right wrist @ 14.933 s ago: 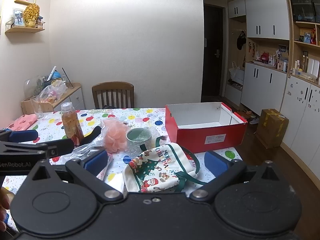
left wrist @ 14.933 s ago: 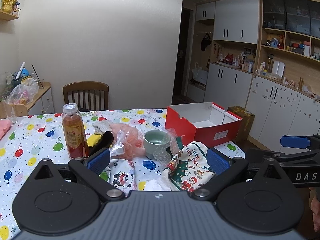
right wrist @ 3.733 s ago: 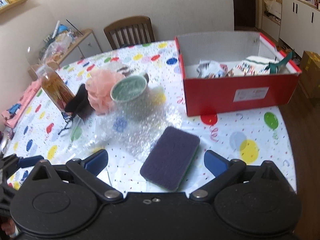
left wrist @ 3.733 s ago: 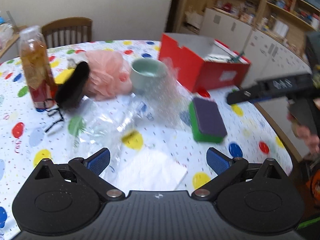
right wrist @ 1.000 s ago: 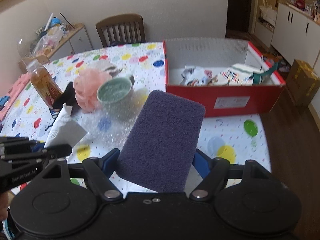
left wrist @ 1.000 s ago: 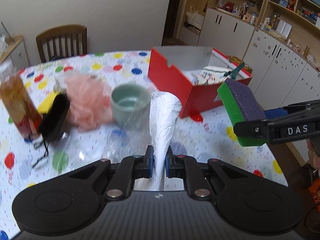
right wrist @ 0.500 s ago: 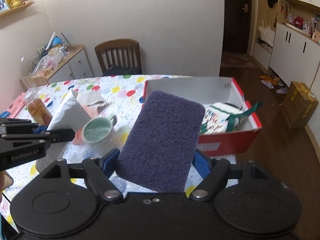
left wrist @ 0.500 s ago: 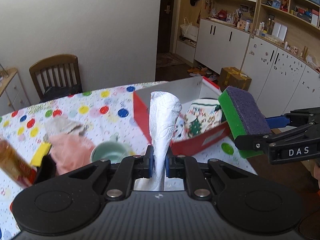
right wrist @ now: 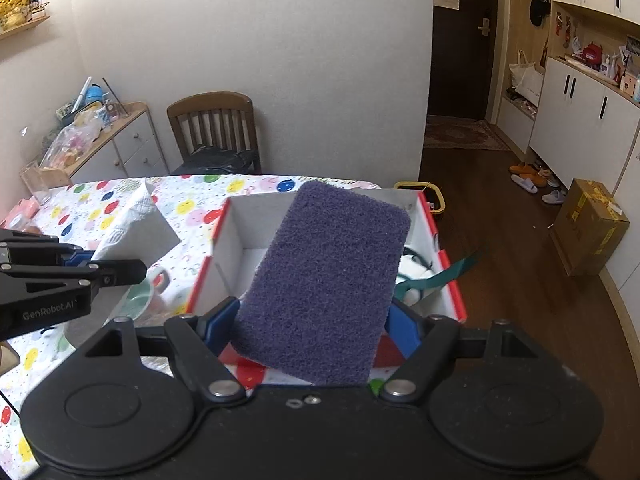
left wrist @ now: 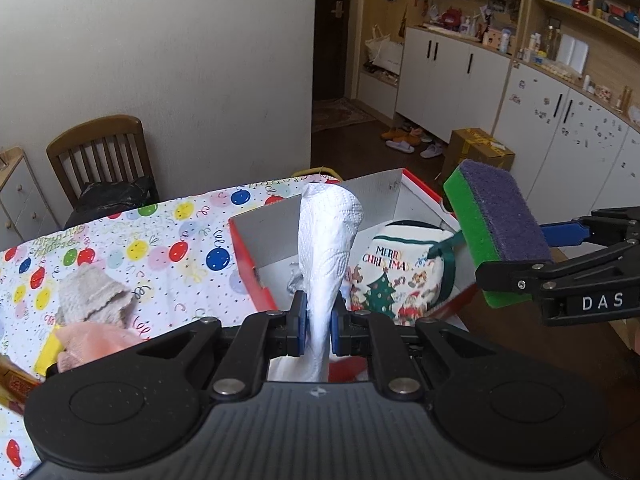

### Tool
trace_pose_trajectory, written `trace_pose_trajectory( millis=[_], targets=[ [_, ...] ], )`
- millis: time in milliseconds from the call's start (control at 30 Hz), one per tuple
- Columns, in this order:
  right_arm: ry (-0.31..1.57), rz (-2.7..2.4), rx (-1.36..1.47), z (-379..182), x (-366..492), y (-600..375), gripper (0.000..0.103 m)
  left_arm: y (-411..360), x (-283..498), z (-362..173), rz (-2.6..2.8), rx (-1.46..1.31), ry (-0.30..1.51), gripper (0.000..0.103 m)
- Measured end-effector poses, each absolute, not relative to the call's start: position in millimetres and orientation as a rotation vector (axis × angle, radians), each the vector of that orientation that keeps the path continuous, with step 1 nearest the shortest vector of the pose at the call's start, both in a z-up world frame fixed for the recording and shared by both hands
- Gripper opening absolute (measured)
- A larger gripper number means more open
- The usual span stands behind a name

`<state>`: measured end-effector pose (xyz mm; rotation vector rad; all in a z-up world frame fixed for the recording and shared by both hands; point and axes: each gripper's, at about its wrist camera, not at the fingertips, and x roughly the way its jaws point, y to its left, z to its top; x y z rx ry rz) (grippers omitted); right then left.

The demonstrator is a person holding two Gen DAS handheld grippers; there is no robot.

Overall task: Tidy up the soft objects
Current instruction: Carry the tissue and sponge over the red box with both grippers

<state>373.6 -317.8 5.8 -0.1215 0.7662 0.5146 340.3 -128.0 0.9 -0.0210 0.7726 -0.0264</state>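
Left wrist | left claw grips tissue | right claw grips sponge | balloon-print tablecloth

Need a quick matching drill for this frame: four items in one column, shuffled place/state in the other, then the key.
Items:
1. white paper towel
2. purple-green sponge
3. Christmas bag
4. beige cloth

Places:
A. lying inside the red box
B. clamped in the right gripper
C. lying on the balloon tablecloth
D. pinched in the left gripper

Pairs: 1-D, 2-B, 3-A, 4-C
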Motion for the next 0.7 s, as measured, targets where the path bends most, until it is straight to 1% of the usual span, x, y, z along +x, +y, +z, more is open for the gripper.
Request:
trace_pose_trajectory(
  millis=[267,700],
  targets=[
    [0.789,0.528,-0.156,-9.1,417.3,-322.8,0.077,-141.2,395.8,-18.0,0.009,-0.011,0.815,0.011],
    [0.866,0.561,-0.215,-48.8,475.7,-308.0,0.077,-141.3,461.6,-72.6,0.065,-0.053,0.933,0.011]
  ],
)
